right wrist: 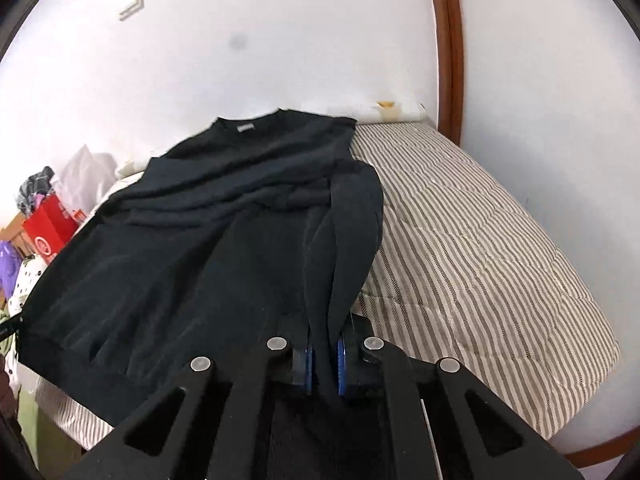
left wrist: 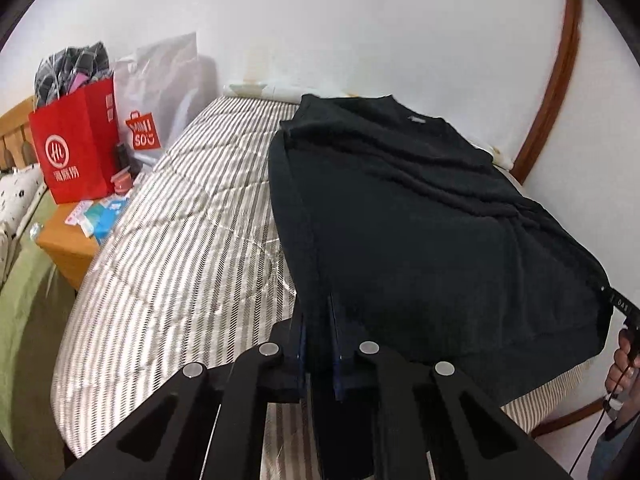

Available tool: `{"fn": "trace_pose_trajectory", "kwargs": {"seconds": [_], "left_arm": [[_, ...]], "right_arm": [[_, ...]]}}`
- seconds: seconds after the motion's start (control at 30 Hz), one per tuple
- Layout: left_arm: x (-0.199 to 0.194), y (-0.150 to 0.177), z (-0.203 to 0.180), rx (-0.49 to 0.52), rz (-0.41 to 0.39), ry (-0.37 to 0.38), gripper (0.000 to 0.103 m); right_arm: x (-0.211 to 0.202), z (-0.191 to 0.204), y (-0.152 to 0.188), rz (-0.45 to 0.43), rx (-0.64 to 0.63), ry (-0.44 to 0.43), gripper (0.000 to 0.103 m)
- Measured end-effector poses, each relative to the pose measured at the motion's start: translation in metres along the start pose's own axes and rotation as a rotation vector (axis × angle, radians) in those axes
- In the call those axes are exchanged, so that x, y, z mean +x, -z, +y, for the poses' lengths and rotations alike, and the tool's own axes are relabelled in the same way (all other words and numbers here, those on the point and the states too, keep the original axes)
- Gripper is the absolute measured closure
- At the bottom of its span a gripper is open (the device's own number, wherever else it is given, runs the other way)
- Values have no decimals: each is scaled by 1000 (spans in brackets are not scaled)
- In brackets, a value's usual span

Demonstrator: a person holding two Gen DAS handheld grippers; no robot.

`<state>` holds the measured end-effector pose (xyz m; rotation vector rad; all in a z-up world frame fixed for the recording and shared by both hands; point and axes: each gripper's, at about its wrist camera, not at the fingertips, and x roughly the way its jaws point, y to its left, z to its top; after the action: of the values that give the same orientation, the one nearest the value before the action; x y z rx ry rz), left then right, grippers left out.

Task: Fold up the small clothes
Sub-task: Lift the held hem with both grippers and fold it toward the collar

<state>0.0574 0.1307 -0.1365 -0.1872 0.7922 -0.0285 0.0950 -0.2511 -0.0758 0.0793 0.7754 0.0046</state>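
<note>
Here, a black sleeveless top [left wrist: 400, 216] lies spread on a striped mattress [left wrist: 192, 208], collar toward the white wall [left wrist: 360, 20], with its near hem lifted off the mattress. The left gripper [left wrist: 318, 340] is clamped tight on the near left edge of the top, cloth pinched between its blue-edged pads. The right gripper [right wrist: 325, 354] is likewise closed on the near right edge, where the fabric bunches into upright folds ahead of the jaws. In the left wrist view a hand [left wrist: 624, 364] shows at the right margin.

Containers, on a wooden bedside stand [left wrist: 68, 248] left of the mattress:
- red paper bag [left wrist: 76, 140], upright, stuffed with dark bundled items in clear wrap; contents too blurred to name.
- white plastic bag [left wrist: 160, 92] with a red logo, just behind it, leaning on the wall; contents hidden.
- small packets [left wrist: 100, 216] loose in front of the red bag.
</note>
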Motion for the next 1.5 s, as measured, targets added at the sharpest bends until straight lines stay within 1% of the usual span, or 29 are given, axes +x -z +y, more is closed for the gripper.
{"fn": "trace_pose_trajectory", "kwargs": {"seconds": [0.1,0.17,0.27,0.47,0.57,0.67,0.9,1.03,1.13,1.3,1.5], "left_arm": [[-5,-5,1,-12,-9,18,94],[-6,-12,2,-26,-18,38,94],[-12,-26,0,-22,-57,47,94],[-20,-65,-2,-22,-142,65,94],[-18,-88,1,-36,-192,42,94],[-11,-108,4,-50,-206,40,94],[20,-155,7,-60,-250,-5,94],[48,-179,6,-64,-247,-45,94],[72,-197,3,-56,-234,-72,94],[117,-224,0,-63,-200,-98,94],[162,-236,-8,-38,-158,-119,93]], "right_arm": [[-4,0,-3,6,-8,-4,95],[-5,1,-11,-4,-12,-1,95],[-9,3,-26,-31,3,-12,95],[-12,8,-63,-85,16,-19,95],[-5,8,-85,-99,42,-25,95],[6,10,-107,-108,52,-28,95],[45,8,-147,-126,33,-32,95],[79,5,-171,-127,22,-29,95],[107,10,-186,-115,10,-24,95],[148,11,-202,-97,13,-20,95],[195,2,-209,-54,28,-10,95]]}}
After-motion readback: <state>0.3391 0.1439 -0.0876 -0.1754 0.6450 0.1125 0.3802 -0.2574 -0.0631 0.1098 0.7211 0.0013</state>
